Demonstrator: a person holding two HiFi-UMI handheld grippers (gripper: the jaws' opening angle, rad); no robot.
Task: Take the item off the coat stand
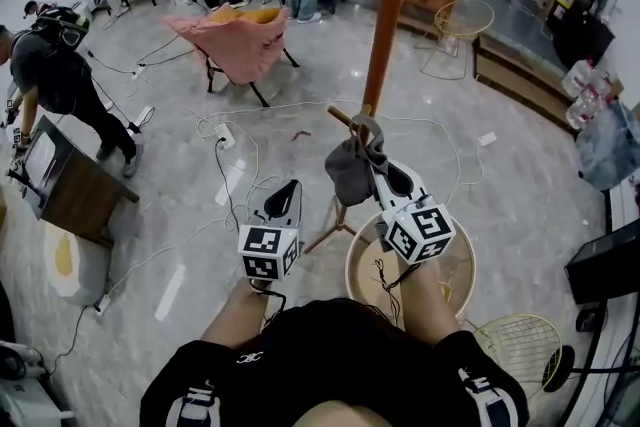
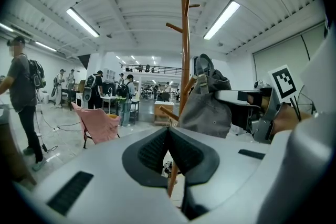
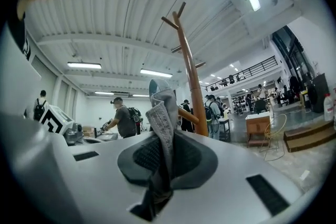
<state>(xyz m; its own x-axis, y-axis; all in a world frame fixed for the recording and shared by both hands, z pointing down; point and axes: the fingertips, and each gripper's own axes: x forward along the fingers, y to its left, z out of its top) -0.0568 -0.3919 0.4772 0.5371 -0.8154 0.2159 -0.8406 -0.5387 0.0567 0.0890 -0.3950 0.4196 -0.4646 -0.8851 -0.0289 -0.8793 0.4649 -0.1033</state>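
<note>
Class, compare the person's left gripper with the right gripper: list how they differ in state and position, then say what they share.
The right gripper is clamped on the grey bag's fabric; the left gripper has nothing between its jaws. In the head view, the right gripper reaches the bag at the coat stand, while the left gripper sits nearer the person, touching neither. Both have their jaws closed and point towards the stand.
</note>
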